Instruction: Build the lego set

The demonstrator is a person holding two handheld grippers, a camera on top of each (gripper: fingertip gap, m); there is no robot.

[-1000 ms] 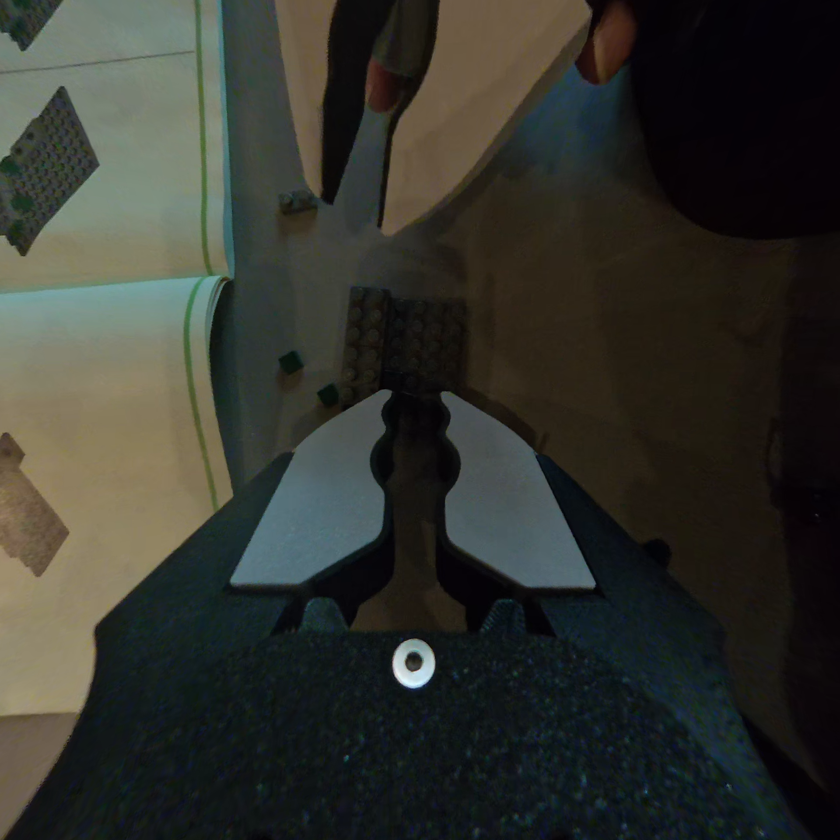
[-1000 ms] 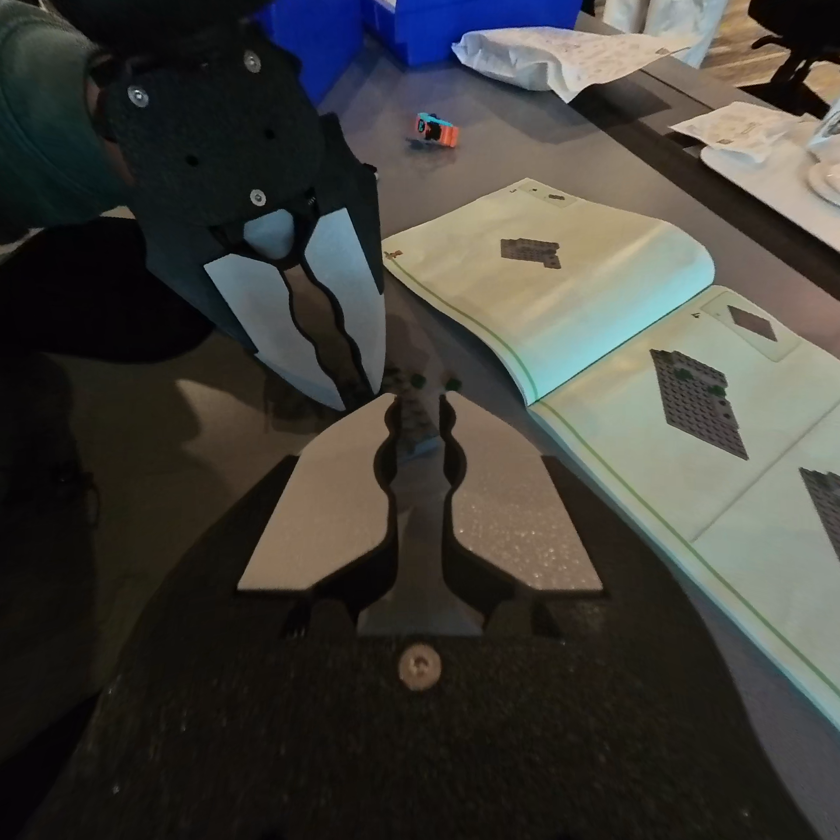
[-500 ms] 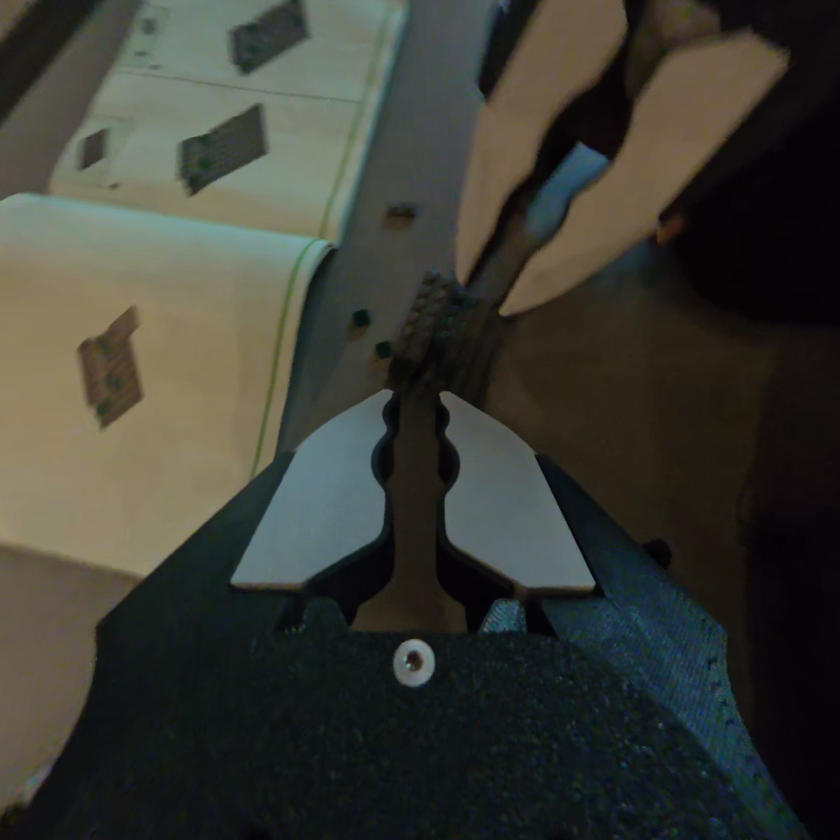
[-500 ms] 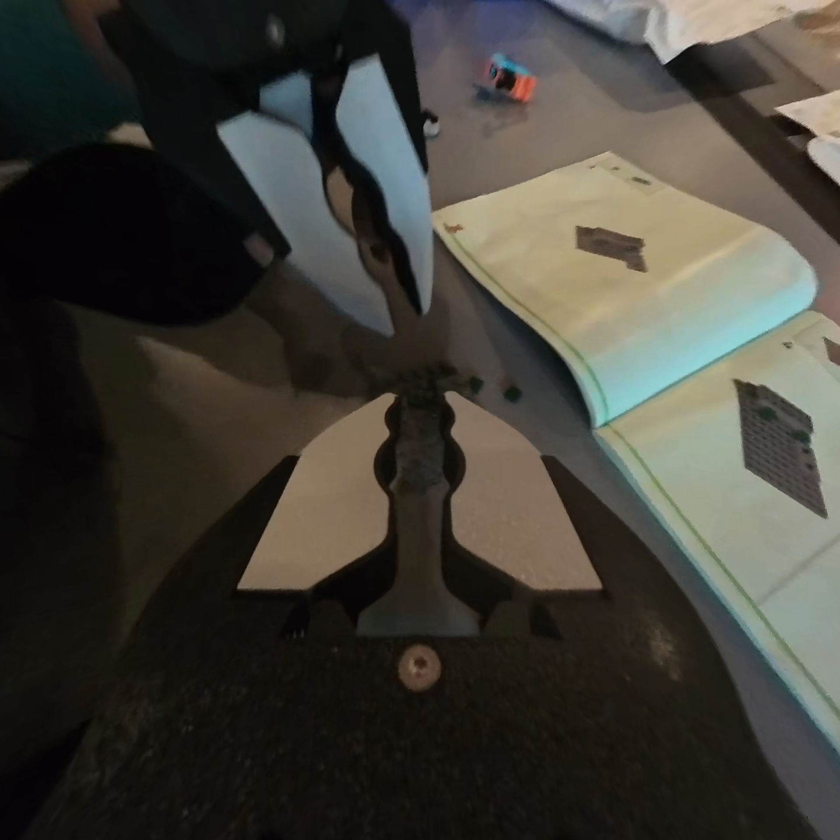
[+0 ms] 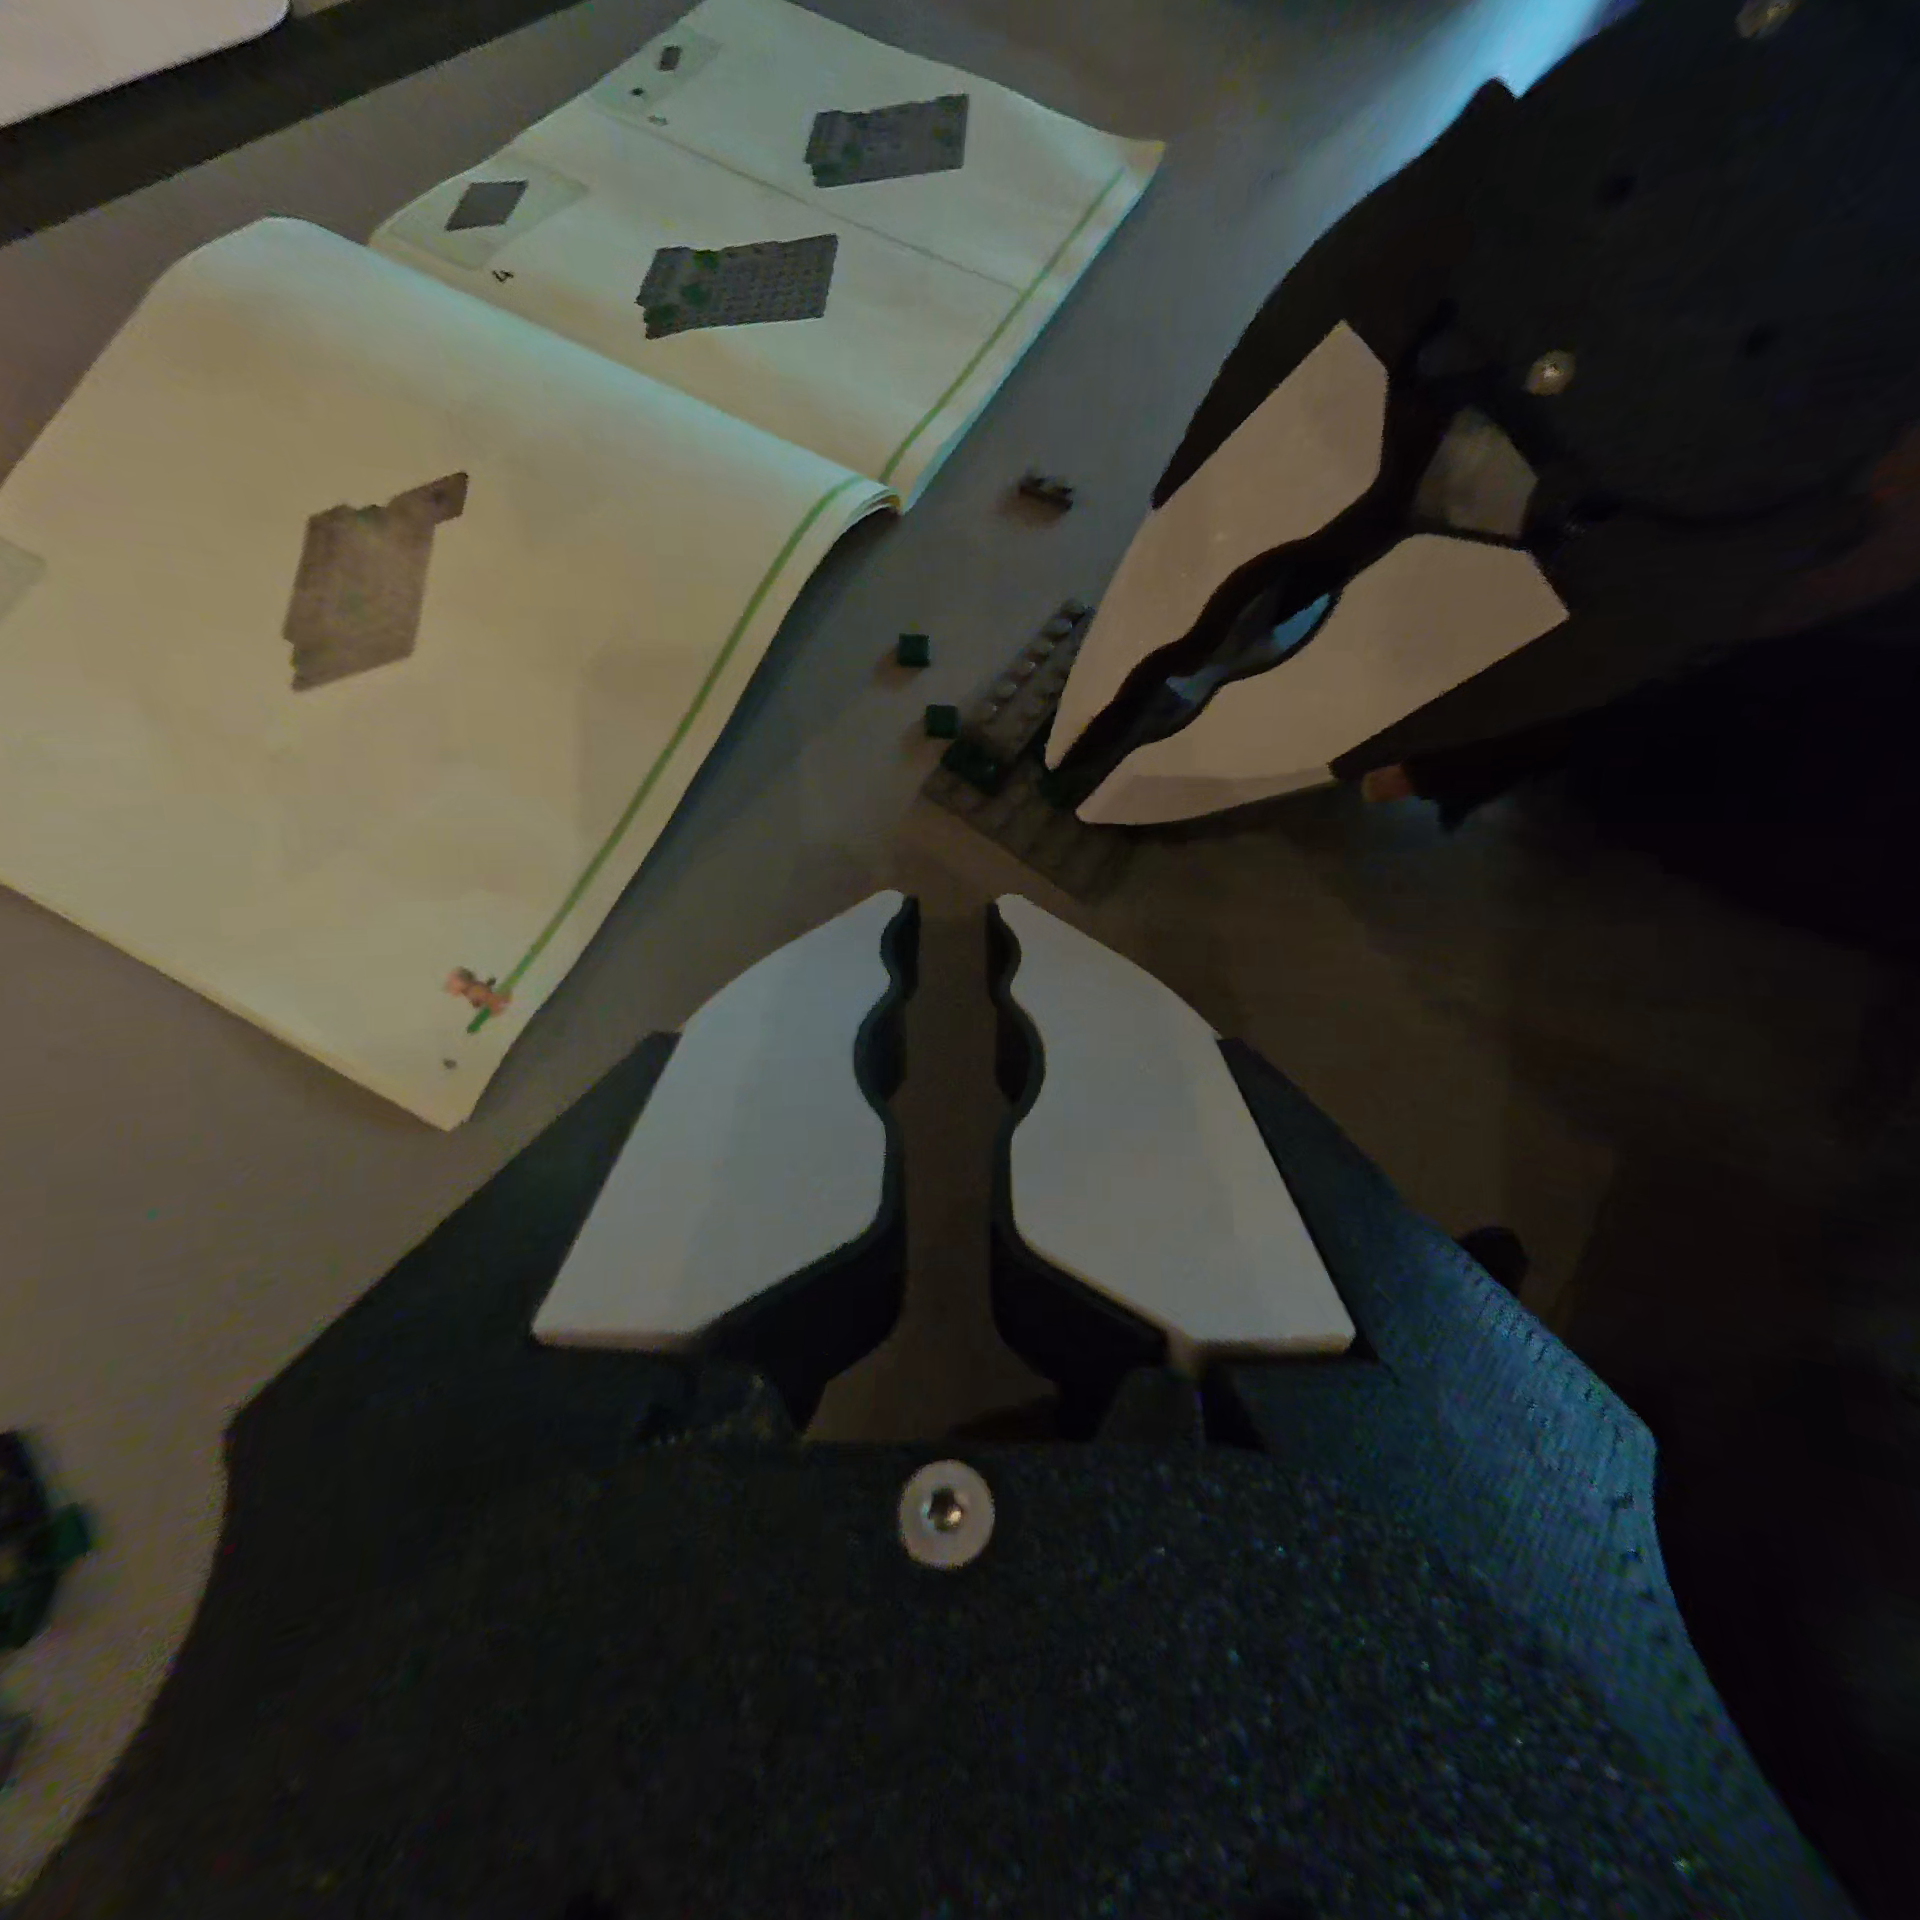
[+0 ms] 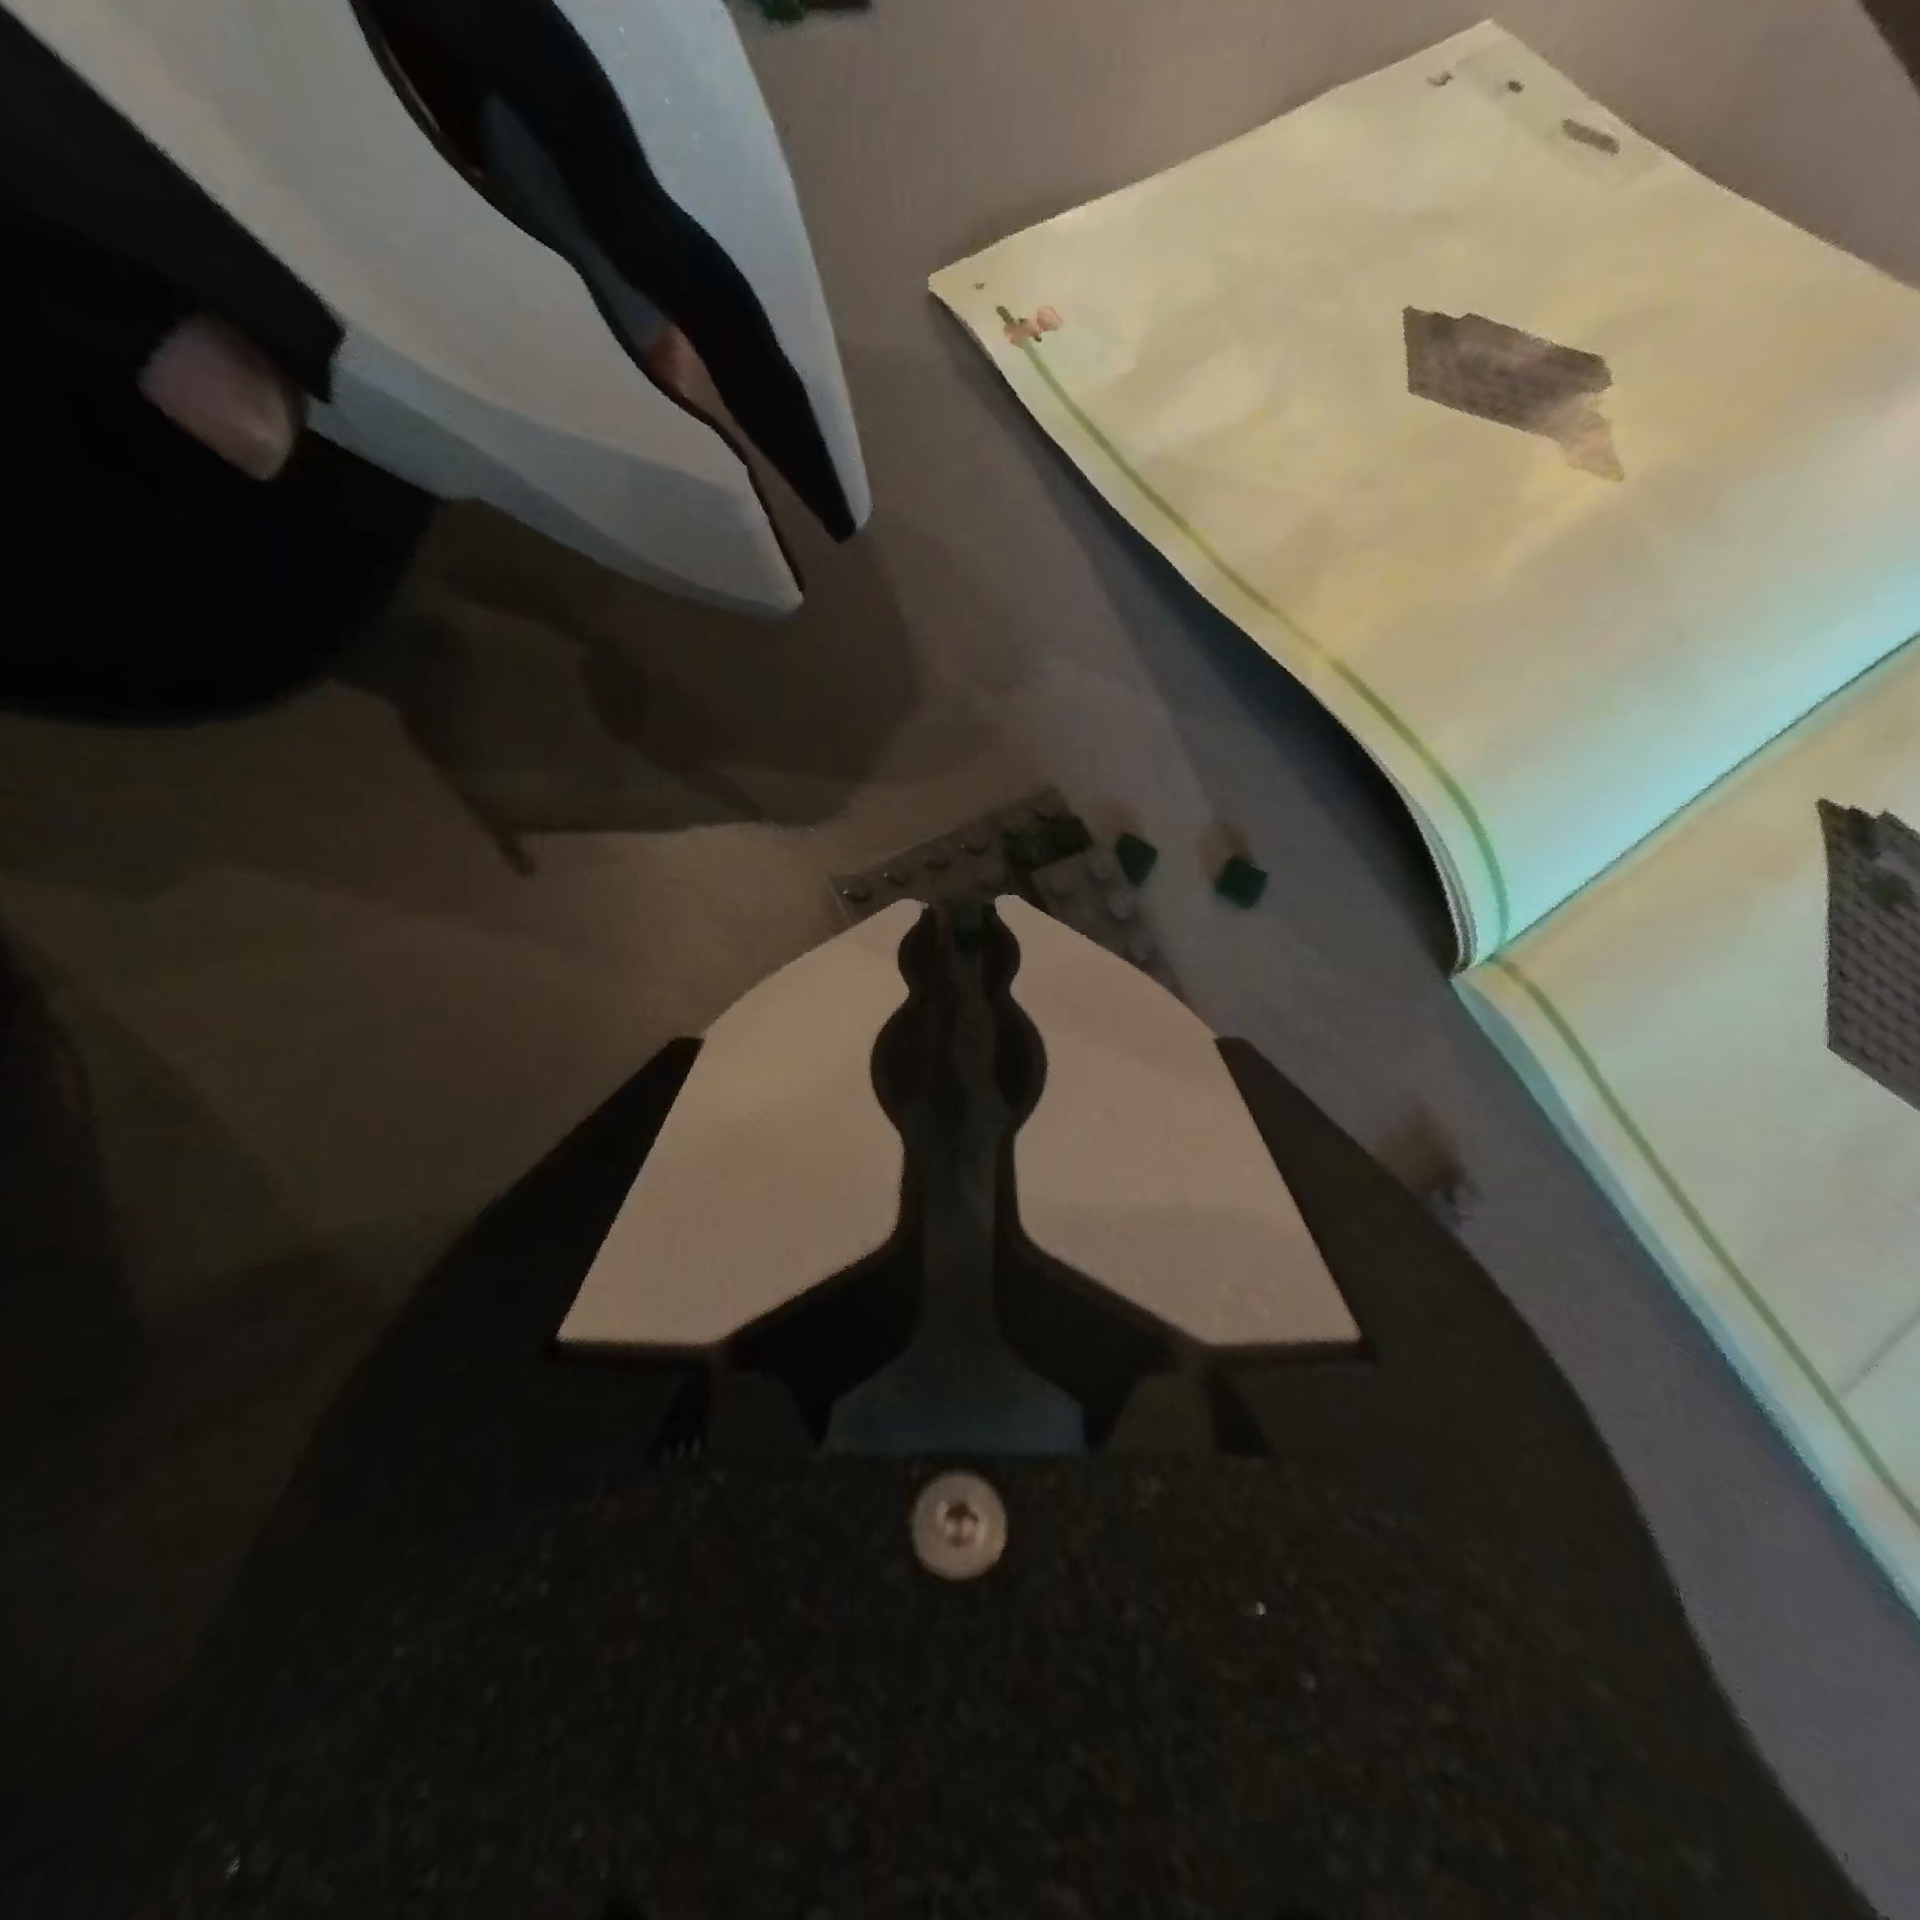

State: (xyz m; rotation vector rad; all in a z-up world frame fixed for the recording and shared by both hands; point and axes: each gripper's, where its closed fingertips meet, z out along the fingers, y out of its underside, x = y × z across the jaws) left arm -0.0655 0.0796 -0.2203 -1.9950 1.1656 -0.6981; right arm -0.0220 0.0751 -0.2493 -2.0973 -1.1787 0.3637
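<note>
A dark grey studded plate lies on the grey table next to the open instruction booklet; it also shows in the right wrist view. Small dark green pieces sit on it. My right gripper is down at the plate's near edge, shut on a small dark green piece. From the left wrist view my right gripper covers much of the plate. My left gripper hovers short of the plate, nearly shut, with nothing between its fingers. It shows at the upper left of the right wrist view.
Two loose green pieces lie between the plate and the booklet. A small grey piece lies farther off. A heap of dark green pieces is at the left edge. A person's finger holds the left gripper. Spacing between my two grippers at the tips: around 6 cm.
My left gripper has lifted and drawn back from the plate. My right gripper has come down onto the plate and closed a little at its tips.
</note>
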